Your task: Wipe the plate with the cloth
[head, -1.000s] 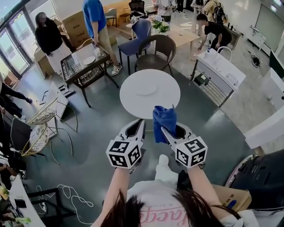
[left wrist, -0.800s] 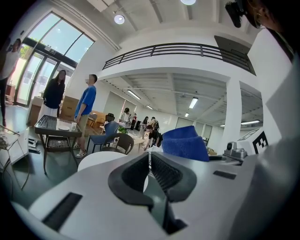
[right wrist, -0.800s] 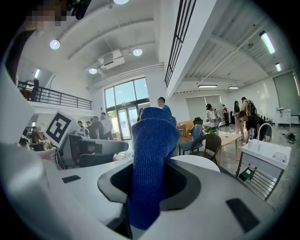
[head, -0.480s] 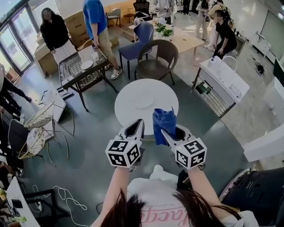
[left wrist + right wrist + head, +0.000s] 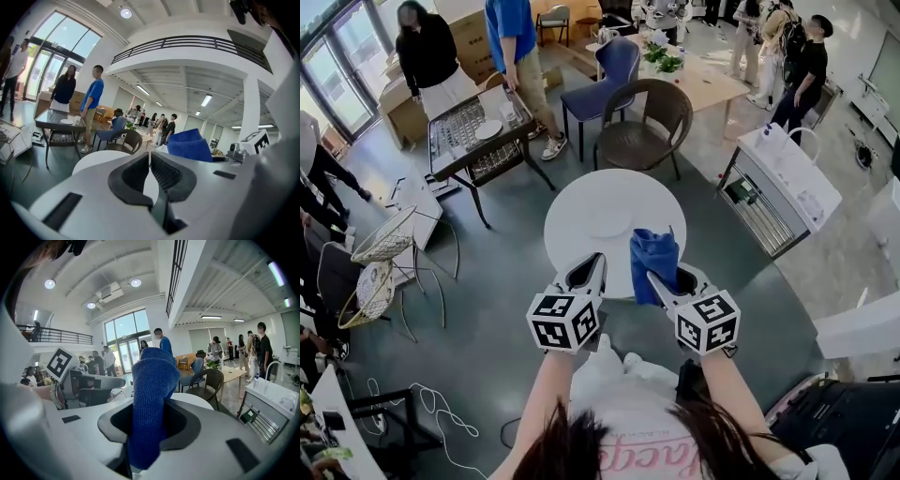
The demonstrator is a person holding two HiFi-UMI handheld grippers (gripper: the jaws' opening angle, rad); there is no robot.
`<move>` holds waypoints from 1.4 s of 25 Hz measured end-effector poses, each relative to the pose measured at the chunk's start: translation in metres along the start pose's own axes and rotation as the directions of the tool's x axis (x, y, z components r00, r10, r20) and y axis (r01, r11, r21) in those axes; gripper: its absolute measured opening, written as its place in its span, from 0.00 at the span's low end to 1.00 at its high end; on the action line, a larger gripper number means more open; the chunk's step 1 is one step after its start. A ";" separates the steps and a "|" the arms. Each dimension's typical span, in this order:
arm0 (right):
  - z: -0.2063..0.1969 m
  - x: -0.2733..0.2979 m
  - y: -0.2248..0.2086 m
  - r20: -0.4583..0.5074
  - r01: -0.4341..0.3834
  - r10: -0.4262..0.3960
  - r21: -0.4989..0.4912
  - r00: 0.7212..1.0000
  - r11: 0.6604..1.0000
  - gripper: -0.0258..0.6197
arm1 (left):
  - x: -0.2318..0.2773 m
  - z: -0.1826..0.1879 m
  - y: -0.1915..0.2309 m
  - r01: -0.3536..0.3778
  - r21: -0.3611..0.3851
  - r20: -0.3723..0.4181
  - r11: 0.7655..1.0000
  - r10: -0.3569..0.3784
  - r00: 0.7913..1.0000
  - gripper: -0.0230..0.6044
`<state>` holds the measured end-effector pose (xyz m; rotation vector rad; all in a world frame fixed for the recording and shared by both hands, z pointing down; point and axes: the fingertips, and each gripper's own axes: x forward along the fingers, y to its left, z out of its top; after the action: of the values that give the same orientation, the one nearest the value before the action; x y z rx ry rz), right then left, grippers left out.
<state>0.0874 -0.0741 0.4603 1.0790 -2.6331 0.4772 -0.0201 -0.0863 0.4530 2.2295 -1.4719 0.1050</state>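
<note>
Nearest: L gripper (image 5: pixel 592 267), jaws together w/ nothing btwn them, so empty. Just beside it the R gripper (image 5: pixel 664 279), jaws clamped on the blue cloth (image 5: pixel 652 253), which sticks up bunched above the pads. Both are held in the air over the near edge of the round white table (image 5: pixel 572 216), not touching it.

Abt mid-tabletop there's a faint pale shallow disc, prob the plate (image 5: pixel 611 223). It's white on white, so hard to be sure. Cloth is short of it, no contact.

Beyond the table: a brown chair (image 5: pixel 637 122), then a dark glass table (image 5: pixel 464 141) w/ a small white dish (image 5: pixel 488 128) on it.

Progress, as I judge it: cloth is in hand & that's all that's done. Wiping not started. Left to do: reach the plate, maybe steady it w/ the L gripper, press the cloth down & rub across the surface
</note>
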 end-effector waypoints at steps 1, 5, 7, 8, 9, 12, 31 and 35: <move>0.001 0.006 -0.002 -0.005 -0.003 0.003 0.002 1.000 1.000 0.24 | 0.004 -0.001 0.007 -0.010 -0.023 -0.012 1.000 0.010 1.000 0.08; 0.004 0.032 -0.018 -0.027 -0.001 0.002 0.010 1.000 1.000 0.24 | 0.030 -0.001 0.031 -0.018 -0.088 -0.060 0.996 0.013 0.998 0.10; 0.006 0.047 -0.026 -0.034 0.009 -0.008 0.021 0.999 1.000 0.24 | 0.044 -0.003 0.044 -0.018 -0.103 -0.086 0.995 0.010 0.996 0.15; 0.008 0.054 -0.030 -0.037 0.013 -0.012 0.026 0.999 1.000 0.24 | 0.051 -0.005 0.051 -0.014 -0.117 -0.101 0.993 0.002 0.995 0.17; 0.010 0.062 -0.033 -0.040 0.016 -0.015 0.030 0.999 0.999 0.24 | 0.057 -0.006 0.058 -0.008 -0.136 -0.116 0.991 -0.008 0.993 0.20; 0.018 0.088 -0.043 -0.051 0.023 -0.021 0.033 0.998 0.999 0.24 | 0.079 -0.009 0.079 0.003 -0.173 -0.167 0.985 -0.032 0.986 0.28; 0.003 0.192 -0.092 -0.186 0.098 -0.071 0.140 0.980 0.985 0.24 | 0.159 -0.060 0.174 0.031 -0.294 -0.381 0.955 -0.147 0.913 0.42; -0.007 0.195 -0.097 -0.221 0.087 -0.050 0.162 0.974 0.983 0.24 | 0.163 -0.084 0.180 -0.038 -0.369 -0.451 0.929 -0.143 0.881 0.42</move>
<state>0.0222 -0.2592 0.5549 1.0951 -2.3924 0.7718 -0.0954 -0.2478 0.6385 1.7731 -1.0578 0.3058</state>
